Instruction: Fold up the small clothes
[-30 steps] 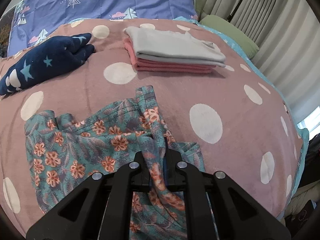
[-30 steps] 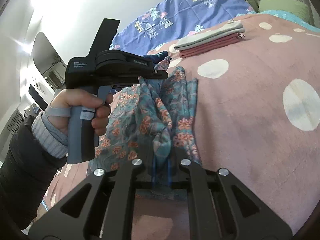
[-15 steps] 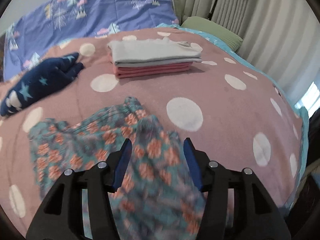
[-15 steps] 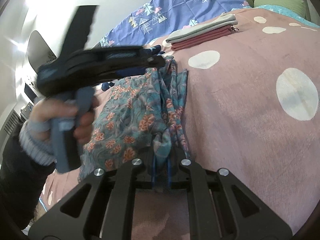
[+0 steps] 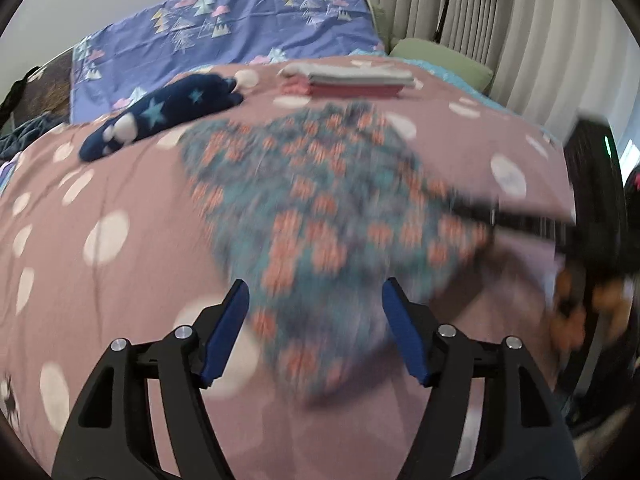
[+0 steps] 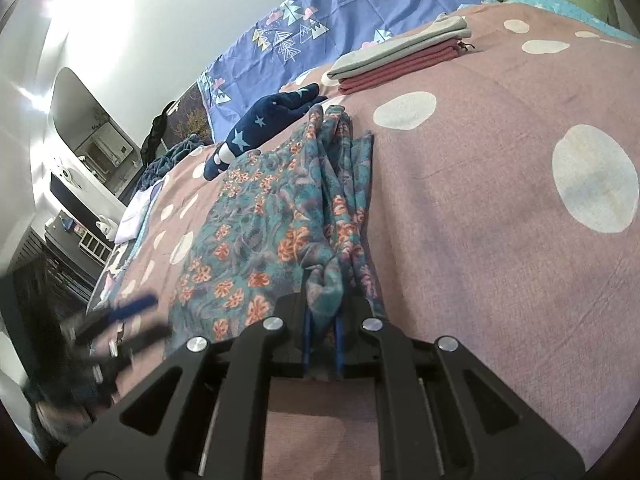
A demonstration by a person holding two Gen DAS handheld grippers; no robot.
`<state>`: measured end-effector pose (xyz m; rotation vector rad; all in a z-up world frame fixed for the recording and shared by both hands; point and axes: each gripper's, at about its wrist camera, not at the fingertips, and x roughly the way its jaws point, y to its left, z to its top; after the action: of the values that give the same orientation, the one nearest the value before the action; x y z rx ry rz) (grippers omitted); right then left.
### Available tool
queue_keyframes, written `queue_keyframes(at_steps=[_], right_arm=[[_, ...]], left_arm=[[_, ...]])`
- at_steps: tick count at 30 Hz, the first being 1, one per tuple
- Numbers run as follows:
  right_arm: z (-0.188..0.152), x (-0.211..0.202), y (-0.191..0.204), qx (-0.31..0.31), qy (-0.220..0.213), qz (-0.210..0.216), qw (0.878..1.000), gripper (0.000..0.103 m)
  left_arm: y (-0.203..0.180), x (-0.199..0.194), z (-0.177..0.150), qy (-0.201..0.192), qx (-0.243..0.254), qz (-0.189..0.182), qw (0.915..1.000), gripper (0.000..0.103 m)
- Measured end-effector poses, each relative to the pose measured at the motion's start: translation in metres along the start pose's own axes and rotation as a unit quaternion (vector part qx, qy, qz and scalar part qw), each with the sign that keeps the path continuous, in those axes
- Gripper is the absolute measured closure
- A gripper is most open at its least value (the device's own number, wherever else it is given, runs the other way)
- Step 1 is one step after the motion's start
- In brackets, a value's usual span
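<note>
The left gripper (image 5: 314,330) has just been spreading its jaws; they stand wide, pads clear of the cloth, nothing gripped. Ahead of it the floral garment (image 5: 320,216) is smeared by blur, so its folds and edges there are hard to read. The right gripper (image 6: 322,346) is pinched tight on a bunched corner of that one floral garment, which lies spread on the pink spotted bedspread (image 6: 500,216). In the right wrist view the left gripper is only a dark streak at the lower left. Beyond the garment lies one navy star-print piece (image 5: 160,114), and just past it one folded stack (image 5: 352,82) of two items, grey over red
</note>
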<state>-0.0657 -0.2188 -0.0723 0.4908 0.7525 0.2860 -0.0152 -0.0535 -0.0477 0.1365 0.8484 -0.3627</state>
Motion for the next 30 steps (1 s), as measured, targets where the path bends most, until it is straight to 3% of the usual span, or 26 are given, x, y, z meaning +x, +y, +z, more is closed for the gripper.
queue_keyframes(at_steps=[6,12,18,24,26,28,30], right_arm=[[0.009,-0.004,0.001,0.011,0.002,0.013,1.000,0.094],[0.019,-0.012,0.005,0.029,0.005,0.041,0.999,0.094],[0.021,-0.020,0.000,0.051,0.002,0.048,0.998,0.095],[-0.001,0.000,-0.030,0.082,0.048,0.006,0.995,0.095],[-0.006,0.001,-0.034,0.087,0.048,0.010,0.995,0.095],[-0.005,-0.005,-0.027,0.066,0.038,0.002,0.997,0.095],[-0.003,-0.011,-0.017,0.037,0.027,-0.016,0.999,0.093]], left_arm=[[0.004,0.005,-0.042,0.023,-0.014,0.020,0.9994,0.033],[0.018,0.008,-0.041,-0.005,-0.072,0.030,0.9969,0.033],[0.020,0.011,-0.044,-0.016,-0.047,0.098,0.9940,0.033],[0.039,0.009,-0.056,-0.008,-0.077,0.074,0.9943,0.032],[0.036,0.010,-0.055,-0.006,-0.069,0.076,0.9947,0.033],[0.035,0.010,-0.054,-0.006,-0.065,0.070,0.9954,0.041],[0.035,0.007,-0.054,-0.004,-0.066,0.045,0.9968,0.055]])
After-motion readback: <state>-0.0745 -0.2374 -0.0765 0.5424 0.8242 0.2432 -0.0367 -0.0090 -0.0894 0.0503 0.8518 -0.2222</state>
